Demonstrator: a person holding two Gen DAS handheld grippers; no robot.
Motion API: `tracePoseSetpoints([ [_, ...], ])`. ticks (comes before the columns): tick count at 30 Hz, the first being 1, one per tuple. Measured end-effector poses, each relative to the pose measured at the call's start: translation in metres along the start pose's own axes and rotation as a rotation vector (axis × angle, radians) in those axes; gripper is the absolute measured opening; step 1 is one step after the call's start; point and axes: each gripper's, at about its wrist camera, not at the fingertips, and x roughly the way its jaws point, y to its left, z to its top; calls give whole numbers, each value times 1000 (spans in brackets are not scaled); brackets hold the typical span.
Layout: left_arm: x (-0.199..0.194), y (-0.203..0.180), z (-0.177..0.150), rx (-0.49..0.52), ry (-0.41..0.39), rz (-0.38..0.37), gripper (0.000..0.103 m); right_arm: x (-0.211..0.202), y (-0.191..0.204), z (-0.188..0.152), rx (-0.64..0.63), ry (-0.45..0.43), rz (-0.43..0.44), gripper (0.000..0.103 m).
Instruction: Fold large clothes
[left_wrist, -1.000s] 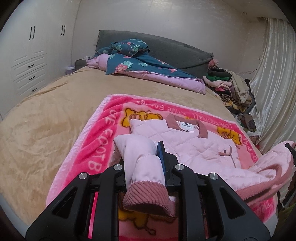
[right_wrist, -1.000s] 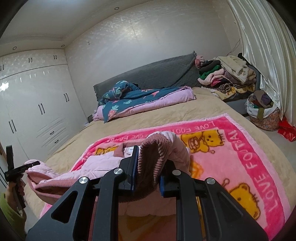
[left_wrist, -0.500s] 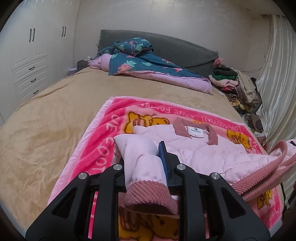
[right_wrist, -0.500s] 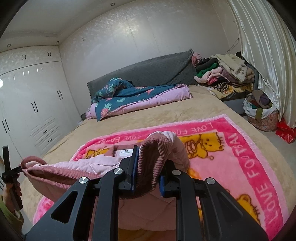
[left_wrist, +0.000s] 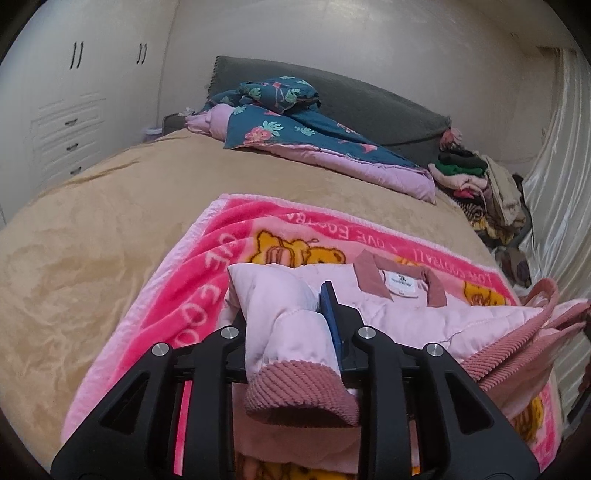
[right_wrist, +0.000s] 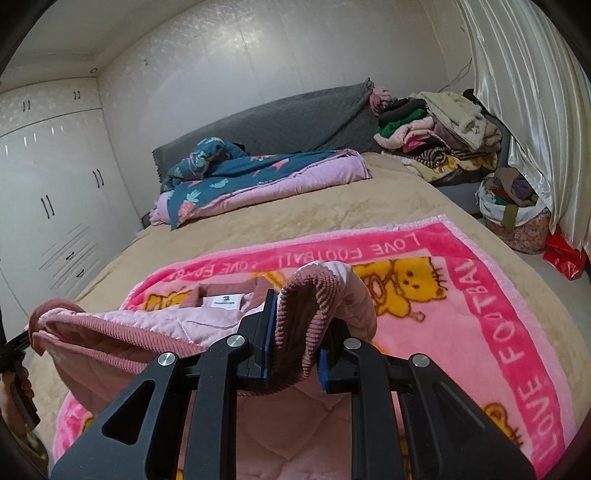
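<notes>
The quilted pink jacket (left_wrist: 424, 317) looks soft, puffy and light. Left tool (left_wrist: 291, 332) and right tool (right_wrist: 295, 347) each clench a ribbed hem corner, the firmest hold.

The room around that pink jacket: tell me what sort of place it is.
A home bedroom, most likely. The jacket lies on a bed with a grey headboard, white built-in wardrobes line one wall, and a heap of clothes sits beside a curtain.
</notes>
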Motion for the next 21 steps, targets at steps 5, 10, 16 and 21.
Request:
tracePoseSetpoints([
  [5,10,-3,-1,-24,-10,16,22,20,-1,-3,3,14,-20,17],
  [10,12,-8,-3,-64,-40,6,34,40,-12,-9,48,50,-17,17],
  [16,1,-13,-1,-86,-106,-46,55,52,-17,-12,72,74,-23,18],
  [21,-6,-9,-4,-85,-148,-92,71,62,-14,-12,64,89,-36,18],
])
